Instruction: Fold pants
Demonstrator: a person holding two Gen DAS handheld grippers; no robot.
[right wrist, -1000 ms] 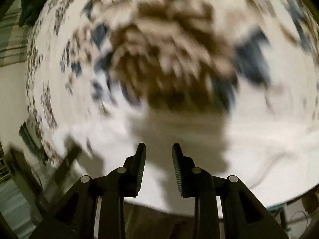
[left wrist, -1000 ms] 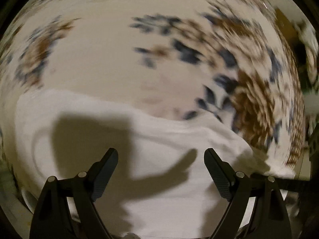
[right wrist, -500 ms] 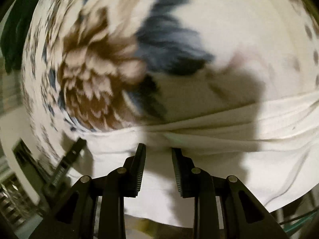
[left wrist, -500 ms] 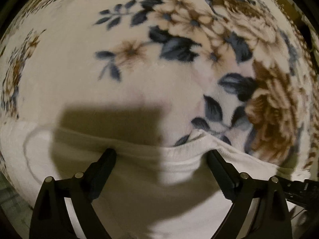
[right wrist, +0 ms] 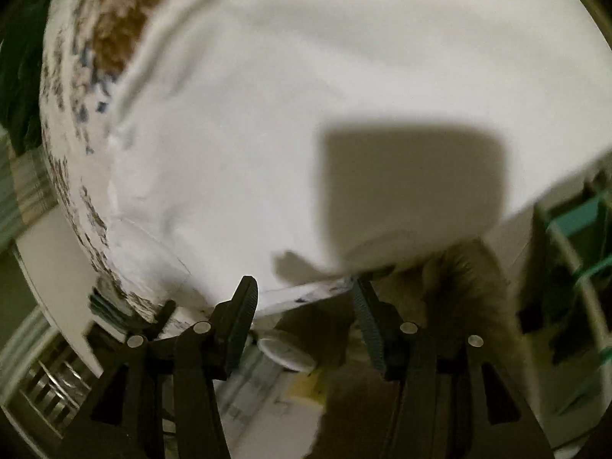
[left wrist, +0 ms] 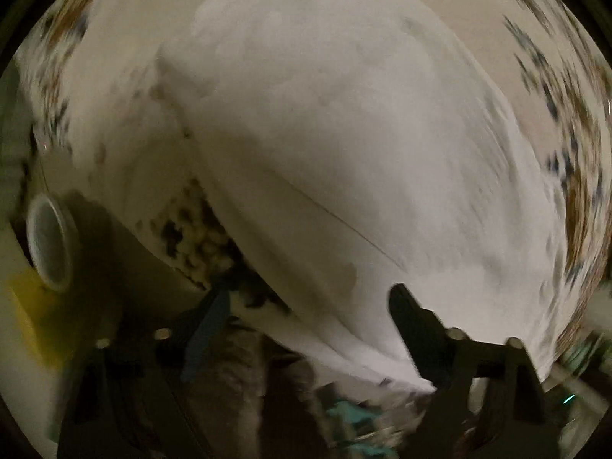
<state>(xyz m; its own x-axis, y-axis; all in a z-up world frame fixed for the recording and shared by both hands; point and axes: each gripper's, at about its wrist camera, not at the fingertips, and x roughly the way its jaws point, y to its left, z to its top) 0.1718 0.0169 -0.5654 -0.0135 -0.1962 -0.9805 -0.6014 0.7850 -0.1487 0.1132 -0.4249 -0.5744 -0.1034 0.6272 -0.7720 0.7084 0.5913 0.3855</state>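
1. Now the white pants (left wrist: 344,160) lie spread on a floral blanket (left wrist: 573,176), and they fill most of both wrist views; I judge that one fold is about to start or has just been laid, but the blur does not let me decide which.
2. The left gripper (left wrist: 306,325) has just been closing a little, yet its jaws stand apart. The near edge of the pants passes between them, and I cannot see the pads pressing on it.
3. The right gripper (right wrist: 302,306) has just been opening. Its jaws are apart at the near edge of the cloth, with only a thin hem in the gap, and nothing is clamped.
4. The next move, in my judgement, calls for both tools to pinch the same edge at two points and to carry it over evenly, so that the cloth does not twist or wrinkle.
5. The blanket is cream with brown and blue flowers, and it covers a raised surface whose border shows below the pants.
6. Beside this surface I see a pale round object (left wrist: 49,244) and some teal things (right wrist: 581,222), all blurred. The room is dim.
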